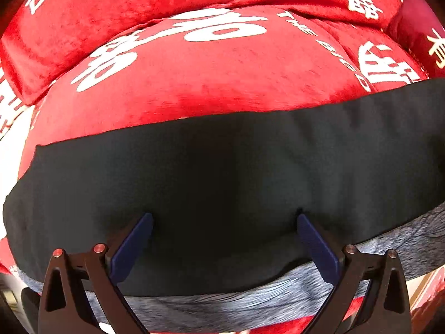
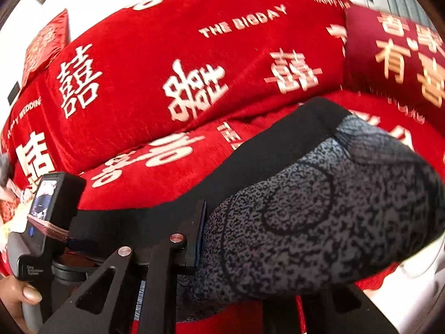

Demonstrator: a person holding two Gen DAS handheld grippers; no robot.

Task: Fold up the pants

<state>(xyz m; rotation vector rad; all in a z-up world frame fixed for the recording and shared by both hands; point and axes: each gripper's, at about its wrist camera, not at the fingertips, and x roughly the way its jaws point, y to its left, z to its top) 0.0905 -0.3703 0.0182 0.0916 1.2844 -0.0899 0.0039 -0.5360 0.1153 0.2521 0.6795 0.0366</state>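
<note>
— Left wrist view first: what of the dark, smooth-knit pants with speckled grey lining [image 1: 222, 172]?

— Lying flat on the red plush bedcover printed with white double-happiness characters [image 1: 211, 83]. Long axis side to side across the view, one end cut square at the left, the other running off the right edge. Grey fuzzy inner face showing as a band along the near edge, below the dark outer face.

— And the left gripper [image 1: 224, 220]?

— Blue-padded fingers [image 1: 139, 239] spread wide, tips resting on the dark cloth, nothing clamped between them.

— Right wrist view?

— Same pants [image 2: 319, 211], lifted and draped close to the lens: mottled grey-and-black fleecy surface with curved seam lines, black band trailing back toward the bedcover [image 2: 167, 64]. Right gripper [image 2: 203, 239] with one finger [image 2: 194, 233] pressed against the cloth; other finger hidden behind the fabric, so cannot tell whether clamped or apart. Left gripper [image 2: 47, 208] with its camera body visible at left, a hand [image 2: 19, 297] on its grip.

— Anything else on the bedcover?

— Darker red cushion with gold characters [image 2: 397, 55] at its far right.
</note>
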